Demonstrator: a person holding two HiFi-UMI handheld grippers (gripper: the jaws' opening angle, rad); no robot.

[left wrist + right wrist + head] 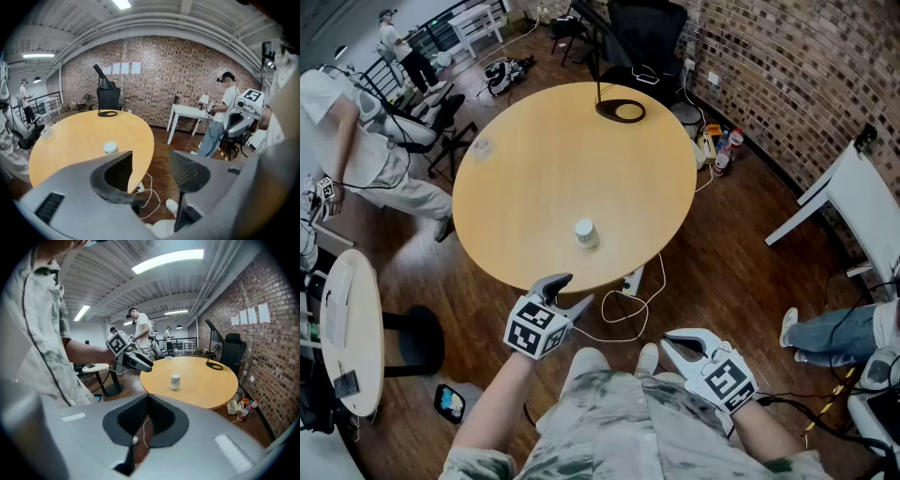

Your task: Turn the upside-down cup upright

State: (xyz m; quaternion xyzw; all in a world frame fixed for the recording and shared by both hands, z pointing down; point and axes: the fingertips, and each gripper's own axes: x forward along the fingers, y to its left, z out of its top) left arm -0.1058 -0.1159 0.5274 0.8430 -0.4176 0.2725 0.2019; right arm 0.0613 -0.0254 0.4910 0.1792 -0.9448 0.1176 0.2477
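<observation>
A small white cup (585, 232) stands upside down near the front edge of the round wooden table (544, 169). It also shows in the left gripper view as the cup (110, 147) and in the right gripper view as the cup (175, 381). My left gripper (574, 291) hovers just off the table's near edge, short of the cup, its jaws a little apart with nothing between them. My right gripper (667, 343) is held lower right, away from the table, over the floor. Its jaws (149, 401) look closed together and empty.
A black ring-based stand (621, 111) sits at the table's far side and a clear plastic cup (482, 147) at its left. Cables (623, 309) lie on the floor under the near edge. A small round white table (347, 328) stands left, a white desk (862, 192) right. People stand around.
</observation>
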